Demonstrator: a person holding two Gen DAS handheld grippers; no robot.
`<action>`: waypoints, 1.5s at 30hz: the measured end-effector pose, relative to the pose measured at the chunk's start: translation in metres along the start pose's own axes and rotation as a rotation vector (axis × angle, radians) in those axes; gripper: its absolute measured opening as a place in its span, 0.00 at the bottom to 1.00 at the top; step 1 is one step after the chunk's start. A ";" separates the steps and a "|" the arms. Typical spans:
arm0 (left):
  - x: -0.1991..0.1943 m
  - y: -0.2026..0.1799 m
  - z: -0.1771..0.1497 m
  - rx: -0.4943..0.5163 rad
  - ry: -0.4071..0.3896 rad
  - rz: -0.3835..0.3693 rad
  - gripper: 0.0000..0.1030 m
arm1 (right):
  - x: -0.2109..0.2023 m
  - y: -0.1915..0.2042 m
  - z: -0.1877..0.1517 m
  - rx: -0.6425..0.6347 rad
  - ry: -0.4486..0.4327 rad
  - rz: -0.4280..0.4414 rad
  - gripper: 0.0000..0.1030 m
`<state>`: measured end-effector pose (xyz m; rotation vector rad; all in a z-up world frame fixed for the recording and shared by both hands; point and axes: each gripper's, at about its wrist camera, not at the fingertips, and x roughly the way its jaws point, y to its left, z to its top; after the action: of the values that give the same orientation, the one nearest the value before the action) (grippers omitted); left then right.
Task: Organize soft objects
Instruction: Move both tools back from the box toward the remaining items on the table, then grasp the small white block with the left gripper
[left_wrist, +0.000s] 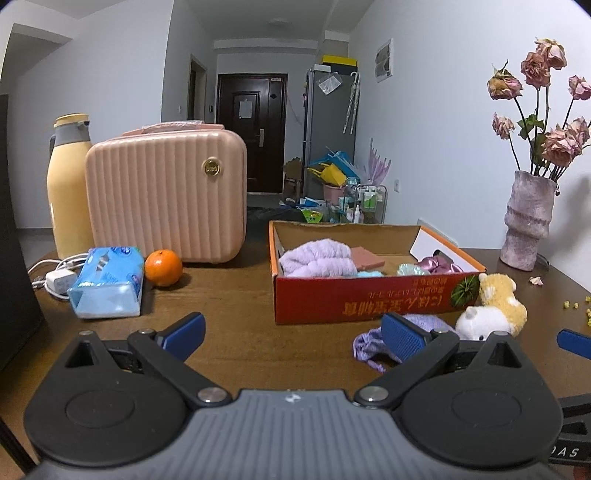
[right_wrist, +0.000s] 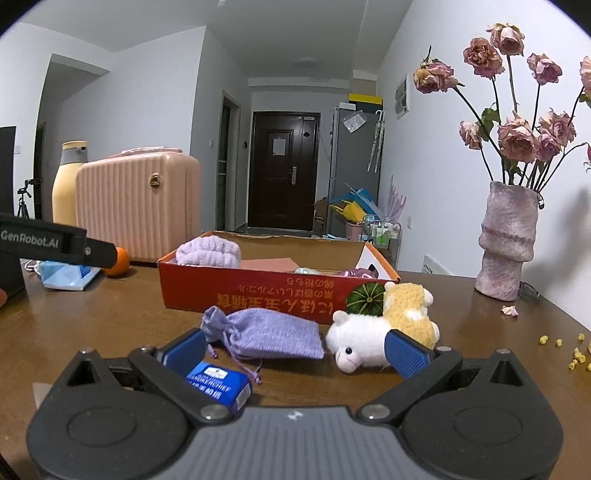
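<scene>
A: Where are the soft things?
B: A lilac pouch (right_wrist: 271, 336) lies on the table (right_wrist: 110, 317) just in front of the red box (right_wrist: 258, 293). Touching its right end is a white plush (right_wrist: 360, 345), with a yellow plush (right_wrist: 408, 308) right behind it against the box

A: And inside the box?
B: A lilac towel (right_wrist: 208, 252) at the left end, a pink flat piece (right_wrist: 271, 265) beside it, and something shiny purple (right_wrist: 356, 273) at the right; I can't tell what that is

A: The grippers?
B: The right gripper (right_wrist: 295, 349) has its jaws spread wide, empty, low over the table facing the pouch and the white plush. A small blue pack (right_wrist: 219, 384) lies just beside its left finger. The left gripper (left_wrist: 293, 332) is spread too, holding nothing, aimed at bare table before the box

A: Anything else?
B: A pink case (left_wrist: 166, 195), an orange (left_wrist: 163, 267) and a tissue pack (left_wrist: 107, 282) at left, a vase (right_wrist: 508, 240) at right
</scene>
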<state>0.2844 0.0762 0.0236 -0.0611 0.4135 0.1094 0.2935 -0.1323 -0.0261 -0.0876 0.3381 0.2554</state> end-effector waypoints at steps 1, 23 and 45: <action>-0.002 0.001 -0.002 -0.002 0.003 -0.001 1.00 | -0.001 0.000 -0.001 0.000 0.002 0.001 1.00; -0.040 0.005 -0.045 0.005 0.049 -0.006 1.00 | -0.033 -0.001 -0.022 0.005 0.052 -0.001 1.00; -0.019 0.008 -0.077 0.005 0.253 0.047 0.70 | -0.030 0.000 -0.031 0.005 0.132 -0.022 1.00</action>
<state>0.2351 0.0762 -0.0397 -0.0607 0.6683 0.1475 0.2563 -0.1437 -0.0455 -0.1036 0.4682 0.2279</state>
